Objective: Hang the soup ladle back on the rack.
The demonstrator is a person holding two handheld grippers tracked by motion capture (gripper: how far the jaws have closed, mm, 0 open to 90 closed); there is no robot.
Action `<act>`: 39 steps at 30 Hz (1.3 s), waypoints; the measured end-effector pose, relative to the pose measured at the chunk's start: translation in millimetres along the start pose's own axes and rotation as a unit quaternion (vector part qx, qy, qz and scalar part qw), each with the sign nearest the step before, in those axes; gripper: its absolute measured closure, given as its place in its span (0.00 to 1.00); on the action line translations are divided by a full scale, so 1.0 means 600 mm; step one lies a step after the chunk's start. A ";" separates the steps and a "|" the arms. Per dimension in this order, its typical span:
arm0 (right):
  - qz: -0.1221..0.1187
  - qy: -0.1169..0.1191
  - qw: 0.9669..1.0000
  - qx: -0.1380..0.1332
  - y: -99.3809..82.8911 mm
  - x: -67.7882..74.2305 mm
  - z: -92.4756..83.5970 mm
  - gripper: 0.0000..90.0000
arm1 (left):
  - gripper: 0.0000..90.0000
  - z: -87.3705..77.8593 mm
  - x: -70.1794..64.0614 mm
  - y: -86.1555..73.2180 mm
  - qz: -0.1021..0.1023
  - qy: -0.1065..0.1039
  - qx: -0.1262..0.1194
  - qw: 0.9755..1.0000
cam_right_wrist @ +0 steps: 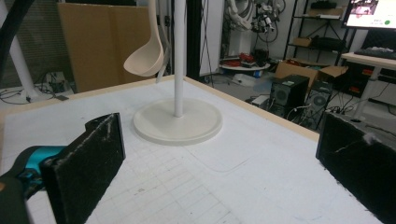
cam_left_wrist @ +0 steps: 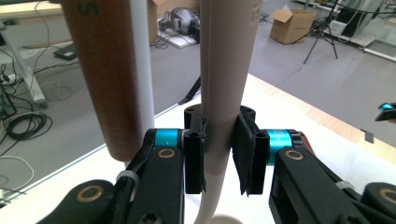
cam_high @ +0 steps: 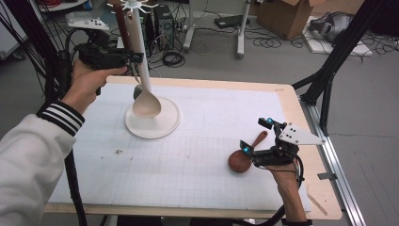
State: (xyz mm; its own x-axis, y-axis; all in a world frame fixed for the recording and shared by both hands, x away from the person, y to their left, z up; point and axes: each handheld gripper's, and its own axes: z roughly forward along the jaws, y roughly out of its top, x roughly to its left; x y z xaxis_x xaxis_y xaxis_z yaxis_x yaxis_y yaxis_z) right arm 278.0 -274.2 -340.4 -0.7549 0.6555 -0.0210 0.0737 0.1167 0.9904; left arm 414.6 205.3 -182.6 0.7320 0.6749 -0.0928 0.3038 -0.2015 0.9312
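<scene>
A: Left tongs (cam_left_wrist: pixel 219 156) clamped on the handle of the cream ladle (cam_high: pixel 146 104), up by the rack's white pole (cam_high: pixel 140 44). Bowl hangs just above the rack's round base (cam_high: pixel 164 127), toward the far left of the counter (cam_high: pixel 211 179). I can't tell whether the handle's top is on a hook or free.

B: And the brown handle (cam_left_wrist: pixel 109 79) next to it?

A: Just beside the cream one, apparently hanging from the same rack. If the left tongs swing sideways, the ladle could knock it, or the pole.

B: Grip risk?

A: The pads pinch a smooth, rounded handle. I'd judge it could twist or slide down between them, and the bowl would drop onto the base.

B: Right side?

A: Right tongs (cam_high: pixel 256 136) are apart, nothing between them, low over the counter. The brown spoon (cam_high: pixel 242 157) lies just beside them, near the right edge. A careless sweep there could push it off the counter.

B: The rack itself?

A: Tall and thin. Pulling the ladle sideways while hooked might tip it.
</scene>
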 end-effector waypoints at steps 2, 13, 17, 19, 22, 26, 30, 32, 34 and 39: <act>0.001 0.000 1.000 0.000 0.000 0.000 -0.001 0.00 | 0.83 0.001 0.001 -0.001 -0.003 0.002 -0.001 1.000; 0.003 0.000 1.000 0.003 -0.002 0.001 -0.001 0.00 | 0.83 0.001 0.002 -0.002 0.000 0.004 0.000 1.000; 0.002 0.003 1.000 0.002 -0.002 0.000 0.001 0.00 | 0.82 0.001 0.003 -0.005 0.002 0.000 -0.007 1.000; 0.002 0.002 1.000 0.003 -0.002 0.000 0.001 0.00 | 0.82 0.000 0.005 -0.010 0.005 -0.004 -0.019 1.000; 0.002 0.002 1.000 0.004 -0.002 0.000 0.002 0.00 | 0.76 -0.004 0.005 -0.014 0.019 -0.005 -0.043 0.999; 0.002 0.003 1.000 0.005 -0.002 0.001 0.003 0.00 | 0.66 -0.012 0.001 -0.016 0.033 0.000 -0.050 0.998; 0.001 0.003 1.000 0.004 -0.001 0.003 0.004 0.00 | 0.64 -0.021 0.002 -0.024 0.034 -0.003 -0.055 0.998; 0.001 0.002 1.000 0.005 -0.001 0.002 0.005 0.00 | 0.63 -0.026 0.002 -0.029 0.036 -0.009 -0.055 0.998; -0.001 0.002 1.000 0.005 -0.002 0.001 0.005 0.00 | 0.63 -0.032 0.001 -0.036 0.037 -0.013 -0.061 0.997; 0.002 0.000 1.000 0.006 -0.002 0.000 0.004 0.00 | 0.63 -0.046 -0.003 -0.050 0.046 -0.042 -0.071 0.996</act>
State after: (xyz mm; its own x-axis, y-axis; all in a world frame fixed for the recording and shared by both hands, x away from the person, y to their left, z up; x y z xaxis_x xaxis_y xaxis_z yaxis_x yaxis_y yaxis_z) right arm 279.4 -272.5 -341.9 -0.7542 0.6564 -0.0178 0.0843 0.1236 0.9887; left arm 387.1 229.8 -200.7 0.8030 0.5953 -0.0281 0.1485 -0.1542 0.9768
